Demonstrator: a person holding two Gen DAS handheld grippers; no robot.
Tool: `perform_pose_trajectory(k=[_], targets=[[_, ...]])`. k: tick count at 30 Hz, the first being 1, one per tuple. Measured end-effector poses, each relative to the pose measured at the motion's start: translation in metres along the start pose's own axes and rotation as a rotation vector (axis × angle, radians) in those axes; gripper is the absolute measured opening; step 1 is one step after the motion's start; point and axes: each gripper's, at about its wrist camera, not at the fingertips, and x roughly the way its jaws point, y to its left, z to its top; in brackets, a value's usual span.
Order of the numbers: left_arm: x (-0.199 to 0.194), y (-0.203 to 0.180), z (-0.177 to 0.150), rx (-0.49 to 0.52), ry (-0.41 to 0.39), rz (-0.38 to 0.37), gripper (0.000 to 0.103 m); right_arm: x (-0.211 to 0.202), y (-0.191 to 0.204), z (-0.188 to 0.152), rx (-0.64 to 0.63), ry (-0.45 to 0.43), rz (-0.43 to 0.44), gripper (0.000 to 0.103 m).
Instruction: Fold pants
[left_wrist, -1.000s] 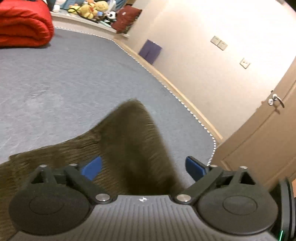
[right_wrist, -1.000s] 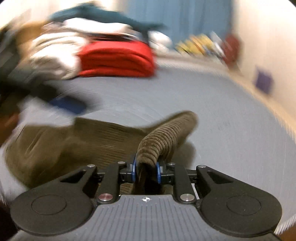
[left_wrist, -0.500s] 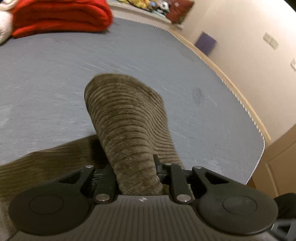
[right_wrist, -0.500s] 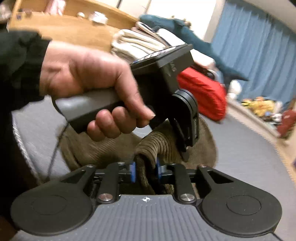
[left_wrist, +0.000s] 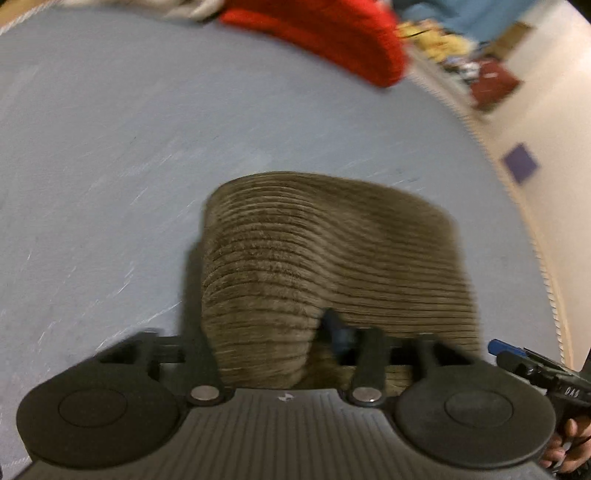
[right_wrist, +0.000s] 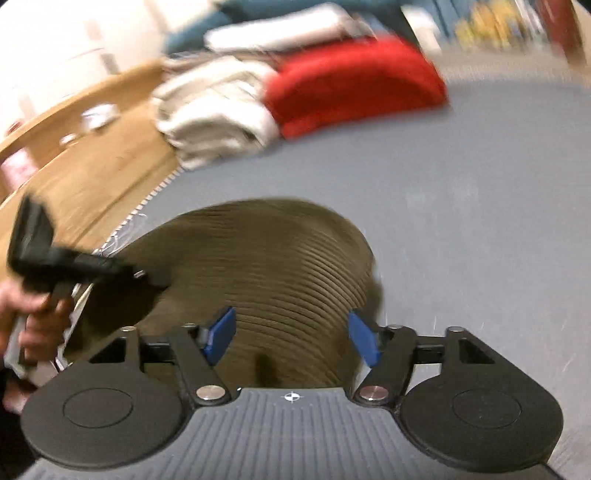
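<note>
1. our left tongs (left_wrist: 273, 354) pinched the pants (left_wrist: 332, 258), bunched on the bed (left_wrist: 110, 147) short of the red blanket (left_wrist: 332, 37).
2. our right tongs (right_wrist: 291, 336) gaped wide, gripping nothing; that side could sag and spoil the fold.

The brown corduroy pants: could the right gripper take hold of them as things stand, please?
Probably yes: the right gripper is open, with the pants bunched directly between its blue pads and nothing in between.
</note>
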Motion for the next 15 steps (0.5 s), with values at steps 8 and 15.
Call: perform_pose_trajectory(k=[8, 15], targets=[[0.017, 0.036, 0.004, -0.102, 0.022, -0.099, 0.094, 0.058, -0.03, -0.016, 0.281, 0.189, 0.106, 0.088], [0.068, 0.038, -0.005, -0.117, 0.086, -0.197, 0.088, 0.084, -0.026, -0.013, 0.324, 0.265, 0.197, 0.089]])
